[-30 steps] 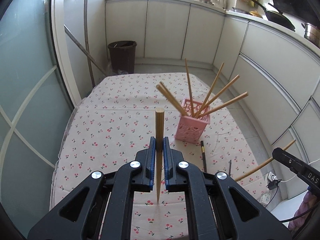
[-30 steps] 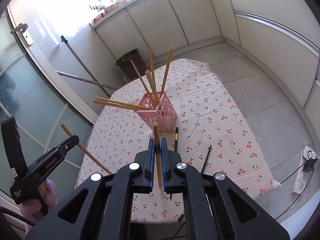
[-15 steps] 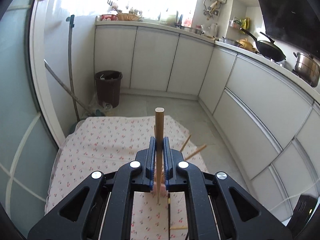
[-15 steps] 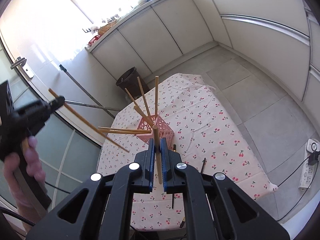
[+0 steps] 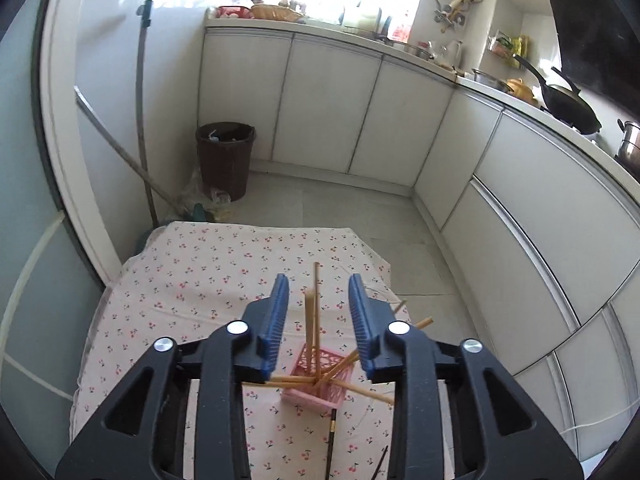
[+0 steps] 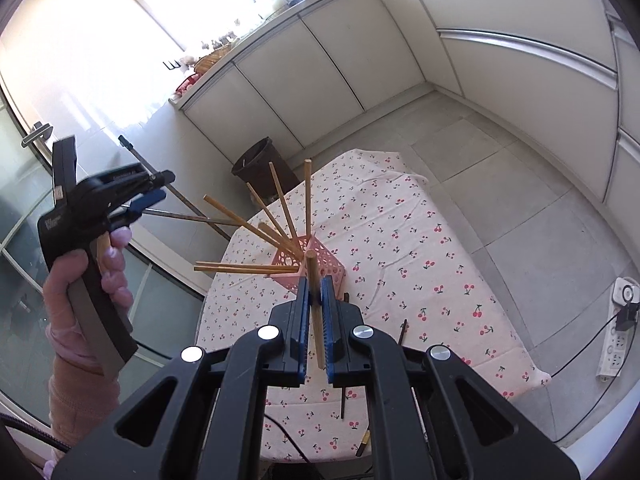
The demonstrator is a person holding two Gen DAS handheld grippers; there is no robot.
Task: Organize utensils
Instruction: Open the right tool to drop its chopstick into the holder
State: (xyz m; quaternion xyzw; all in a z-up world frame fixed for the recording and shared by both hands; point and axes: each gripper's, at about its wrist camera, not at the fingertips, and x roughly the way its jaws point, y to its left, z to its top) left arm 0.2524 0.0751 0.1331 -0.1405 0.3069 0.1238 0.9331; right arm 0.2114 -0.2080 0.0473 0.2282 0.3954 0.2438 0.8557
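A pink holder [image 6: 320, 258] stands on the table [image 6: 404, 240], which has a cloth with little red cherries on it. Light wooden chopsticks [image 6: 280, 200] stick out of the holder and fan out in many directions. One of them [image 5: 310, 326] stands almost straight up in it. A few dark chopsticks [image 5: 330, 446] lie flat on the cloth, near the holder.

The left gripper [image 5: 318, 312] is held up above the holder and points down at it. Its jaws have just been opening. The blue pads [image 5: 274, 322] stand apart, and the upright chopstick shows in the gap with no pad touching it. In the right wrist view a hand [image 6: 86, 276] in a pink sleeve holds this gripper up high, off to the left of the holder.

The right gripper [image 6: 315, 300] is squeezed tight on another wooden chopstick [image 6: 314, 304]. That stick points up between the blue pads, and it is just in front of the holder.

Around the table is a kitchen with a grey tile floor [image 6: 500, 184] and white cupboards [image 5: 328, 104]. A dark bin [image 5: 225, 158] stands by the wall, with a mop handle [image 5: 141, 120] leaning near it. A power strip [image 6: 618, 332] lies on the floor.
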